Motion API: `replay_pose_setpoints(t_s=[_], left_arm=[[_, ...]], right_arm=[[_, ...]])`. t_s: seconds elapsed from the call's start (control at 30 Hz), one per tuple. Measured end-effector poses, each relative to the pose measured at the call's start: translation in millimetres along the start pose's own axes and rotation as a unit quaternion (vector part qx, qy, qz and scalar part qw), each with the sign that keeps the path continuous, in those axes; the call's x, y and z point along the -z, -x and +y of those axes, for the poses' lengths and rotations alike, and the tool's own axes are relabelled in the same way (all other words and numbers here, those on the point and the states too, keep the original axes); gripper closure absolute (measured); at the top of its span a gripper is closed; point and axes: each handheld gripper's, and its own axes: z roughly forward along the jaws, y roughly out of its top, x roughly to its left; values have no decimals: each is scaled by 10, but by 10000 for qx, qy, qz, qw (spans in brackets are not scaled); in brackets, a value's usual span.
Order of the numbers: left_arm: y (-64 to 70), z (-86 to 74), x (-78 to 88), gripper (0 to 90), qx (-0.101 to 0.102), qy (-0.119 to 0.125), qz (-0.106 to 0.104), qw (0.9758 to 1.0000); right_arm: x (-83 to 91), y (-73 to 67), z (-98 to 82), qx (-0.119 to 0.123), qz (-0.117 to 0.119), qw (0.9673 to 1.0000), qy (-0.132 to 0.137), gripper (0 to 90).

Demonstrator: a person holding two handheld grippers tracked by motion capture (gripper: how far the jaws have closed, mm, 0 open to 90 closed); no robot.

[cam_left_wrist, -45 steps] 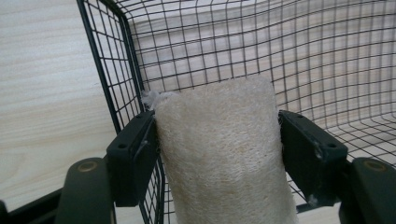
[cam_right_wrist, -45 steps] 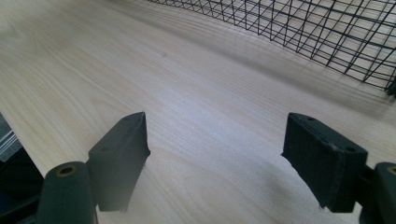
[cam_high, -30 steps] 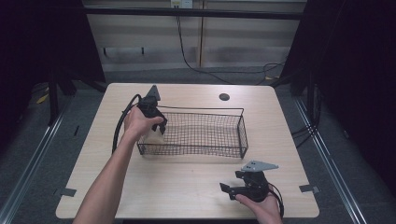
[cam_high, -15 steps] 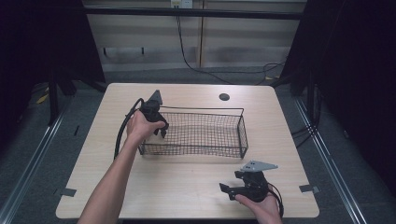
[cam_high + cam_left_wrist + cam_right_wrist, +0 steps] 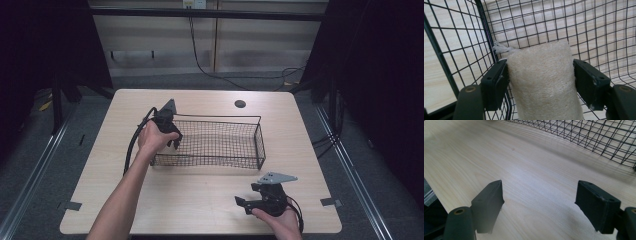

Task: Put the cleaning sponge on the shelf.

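The loofah pad (image 5: 544,82) is gripped between the closed jaws of the left claw (image 5: 170,131) inside the wire basket (image 5: 225,142), at its left end; it should be lowered flat before release. The right claw (image 5: 260,200) rests wide open and empty on the counter (image 5: 200,195)

The worktop (image 5: 200,195) is made of pale wood-look board with a fine straight grain; its surface is smooth, and a soft sheen is seen on it in the right gripper view. The basket (image 5: 220,142) is formed of thin black wire, welded into a square mesh with a thicker wire rim, and looks smooth and slightly glossy. The sponge (image 5: 544,85) is made of cream loofah-like fibre, coarse, matt and fuzzy, with a frayed white cord end at its top corner. The fingers (image 5: 495,83) of the left gripper (image 5: 541,82) are of black matt plastic, scuffed at the edges, as are those of the right gripper (image 5: 544,206).
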Motion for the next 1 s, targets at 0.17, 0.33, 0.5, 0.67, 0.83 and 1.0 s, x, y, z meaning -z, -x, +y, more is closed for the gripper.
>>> replay_pose_setpoints(t_s=[0.17,0.33,0.5,0.67,0.83,1.0], left_arm=[[-39,-3,-37,310,21,-48,-47,10000],[-26,-2,-55,310,18,-58,-56,10000],[-27,-2,-58,309,36,-89,-73,9999],[-28,1,-58,307,93,-137,-62,9998],[-22,3,-55,253,81,-160,-193,9997],[-14,4,-62,231,146,-142,-238,9995]], right_arm=[[-1,1,0,-5,1,10000,-2,218],[-2,1,-1,-6,5,10000,-3,218],[0,-2,-1,-7,22,10000,-6,218],[-4,0,0,2,21,10000,-14,218],[-2,-2,0,4,3,10000,-29,218],[0,-2,-1,9,9,10000,-23,218]])
